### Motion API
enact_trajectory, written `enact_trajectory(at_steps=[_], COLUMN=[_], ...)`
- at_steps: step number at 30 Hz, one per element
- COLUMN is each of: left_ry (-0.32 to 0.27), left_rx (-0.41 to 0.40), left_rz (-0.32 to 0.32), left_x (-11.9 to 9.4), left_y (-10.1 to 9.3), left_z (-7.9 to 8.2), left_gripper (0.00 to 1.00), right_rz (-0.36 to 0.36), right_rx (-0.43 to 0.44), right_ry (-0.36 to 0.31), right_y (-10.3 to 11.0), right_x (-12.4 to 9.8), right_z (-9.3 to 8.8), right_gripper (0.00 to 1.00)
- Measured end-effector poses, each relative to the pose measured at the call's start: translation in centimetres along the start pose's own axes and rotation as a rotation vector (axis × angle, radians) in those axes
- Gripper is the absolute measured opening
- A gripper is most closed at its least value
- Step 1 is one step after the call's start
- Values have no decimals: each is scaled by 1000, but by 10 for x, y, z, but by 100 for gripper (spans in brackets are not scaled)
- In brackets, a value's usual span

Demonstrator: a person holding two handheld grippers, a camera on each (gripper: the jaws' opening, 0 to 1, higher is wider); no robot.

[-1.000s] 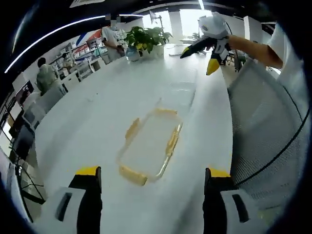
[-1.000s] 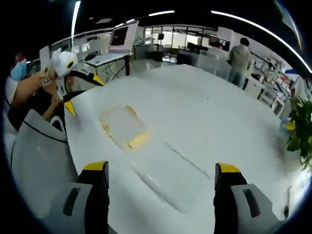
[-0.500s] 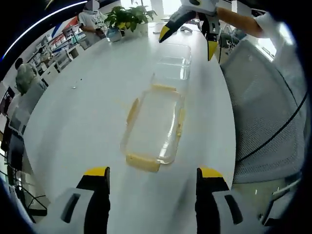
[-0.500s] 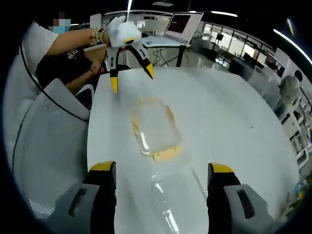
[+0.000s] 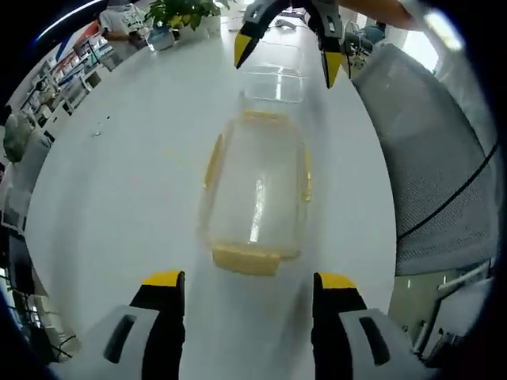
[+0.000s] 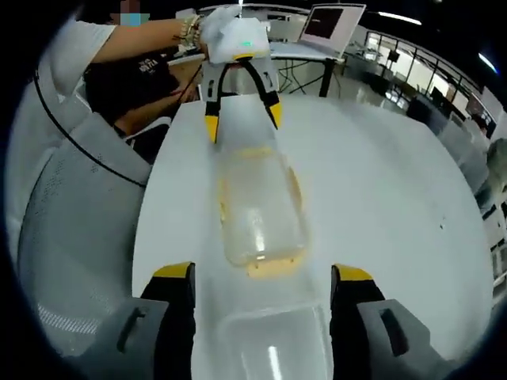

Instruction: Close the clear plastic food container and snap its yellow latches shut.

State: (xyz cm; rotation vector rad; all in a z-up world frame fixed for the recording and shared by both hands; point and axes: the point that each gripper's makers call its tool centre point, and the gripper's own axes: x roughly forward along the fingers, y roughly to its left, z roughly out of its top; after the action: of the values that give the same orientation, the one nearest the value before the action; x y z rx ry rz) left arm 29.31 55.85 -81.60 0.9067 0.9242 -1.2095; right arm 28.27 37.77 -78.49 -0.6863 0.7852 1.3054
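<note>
Facing across the container [image 5: 255,190], both grippers' jaws gape empty; chair [image 5: 432,158] beside table [image 5: 119,174].

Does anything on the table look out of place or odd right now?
Nothing looks spilled or broken. The clear container is open on the white table, its lid lying beside one end, yellow latches unfastened.

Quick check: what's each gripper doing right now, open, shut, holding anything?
Left gripper: open, holding nothing, facing the container's near end.
Right gripper: open, holding nothing, jaws either side of the clear lid.
</note>
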Motion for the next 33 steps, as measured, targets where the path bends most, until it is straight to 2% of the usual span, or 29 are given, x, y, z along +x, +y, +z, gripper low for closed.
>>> enact_trajectory(at_steps=[1, 6, 9, 14, 24, 33], left_ry=[0, 15, 18, 23, 7, 22], left_rx=[22, 22, 22, 36, 41, 70], left_rz=[-12, -25, -31, -50, -67, -83], left_x=[2, 8, 10, 17, 21, 26], left_y=[-2, 0, 4, 3, 8, 6], left_z=[0, -2, -1, 2, 7, 6], left_gripper=[58, 56, 54, 53, 46, 42], right_rz=[5, 31, 66, 77, 99, 94], right_rx=[-2, -40, -48, -76, -96, -132], right_ry=[-1, 46, 80, 121, 151, 183], right_y=[0, -3, -2, -5, -8, -11], right_x=[1, 17, 25, 33, 41, 48], right_z=[0, -4, -9, -16, -21, -24], right_gripper=[63, 64, 62, 59, 52, 44])
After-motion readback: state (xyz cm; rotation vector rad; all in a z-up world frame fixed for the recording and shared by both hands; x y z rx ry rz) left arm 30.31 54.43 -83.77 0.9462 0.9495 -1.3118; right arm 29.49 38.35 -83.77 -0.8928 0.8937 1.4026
